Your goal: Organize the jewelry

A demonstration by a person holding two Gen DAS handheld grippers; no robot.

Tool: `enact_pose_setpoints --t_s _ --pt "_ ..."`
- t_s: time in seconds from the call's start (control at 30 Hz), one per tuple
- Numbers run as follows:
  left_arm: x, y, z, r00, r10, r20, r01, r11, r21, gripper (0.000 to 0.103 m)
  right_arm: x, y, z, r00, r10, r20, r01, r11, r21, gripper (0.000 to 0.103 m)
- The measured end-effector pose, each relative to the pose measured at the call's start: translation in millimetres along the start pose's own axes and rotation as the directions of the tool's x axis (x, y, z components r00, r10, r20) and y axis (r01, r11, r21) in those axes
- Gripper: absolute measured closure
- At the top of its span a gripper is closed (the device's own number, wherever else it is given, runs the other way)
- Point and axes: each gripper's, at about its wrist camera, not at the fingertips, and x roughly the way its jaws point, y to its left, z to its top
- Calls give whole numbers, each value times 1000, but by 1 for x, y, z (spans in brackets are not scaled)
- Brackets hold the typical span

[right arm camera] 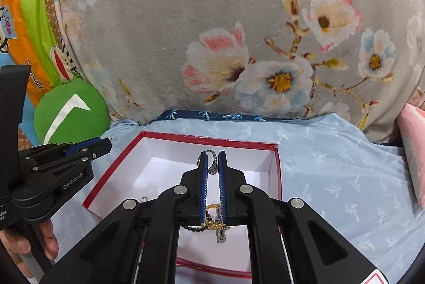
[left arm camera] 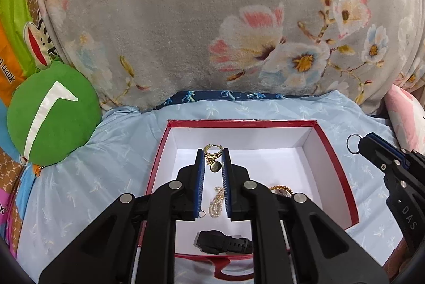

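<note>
My left gripper (left arm camera: 212, 151) is shut on a gold hoop earring (left arm camera: 212, 154) with a round charm, held above a red box (left arm camera: 333, 151) with a white inside. On the box floor lie a pearl piece (left arm camera: 216, 204), a black watch (left arm camera: 223, 244) and a gold chain (left arm camera: 280, 189). My right gripper (right arm camera: 212, 153) is shut on a silver ring (right arm camera: 211, 163) with a stone, also over the red box (right arm camera: 277, 167). Below its fingers lies a tangle of gold chain and dark beads (right arm camera: 213, 220). Each gripper shows in the other's view: the right gripper (left arm camera: 358, 145) and the left gripper (right arm camera: 107, 144).
The box rests on a light blue cloth (left arm camera: 265, 108). A large grey floral cushion (left arm camera: 186, 31) rises behind it. A green round cushion (left arm camera: 53, 113) sits at the left and a pink pillow (right arm camera: 414, 151) at the right. A person's hand (right arm camera: 39, 244) grips the left handle.
</note>
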Motion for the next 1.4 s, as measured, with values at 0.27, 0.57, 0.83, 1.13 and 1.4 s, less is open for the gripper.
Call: enact_pose_setpoints --t_s 0.27,0.57,0.83,1.13,1.4 --pt "25 -1 -1 1000 8 -29 -8 1000 2 91 31 -2 -3 1000 -4 -30 4 1000 8 96" --pt "55 1 -5 998 16 -56 -17 1000 -17 26 49 -3 -6 999 -6 -41 6 1000 10 90" --pt "58 1 -12 997 30 -73 -30 1000 -1 26 49 -2 -12 999 -17 -39 17 1000 4 76" --pt "57 0 -16 996 36 -79 -36 999 1 26 45 -4 -17 999 -22 -40 23 1000 15 61" --pt "54 4 -23 995 48 -90 -49 999 -5 26 38 -3 -18 999 -30 -31 30 999 15 50"
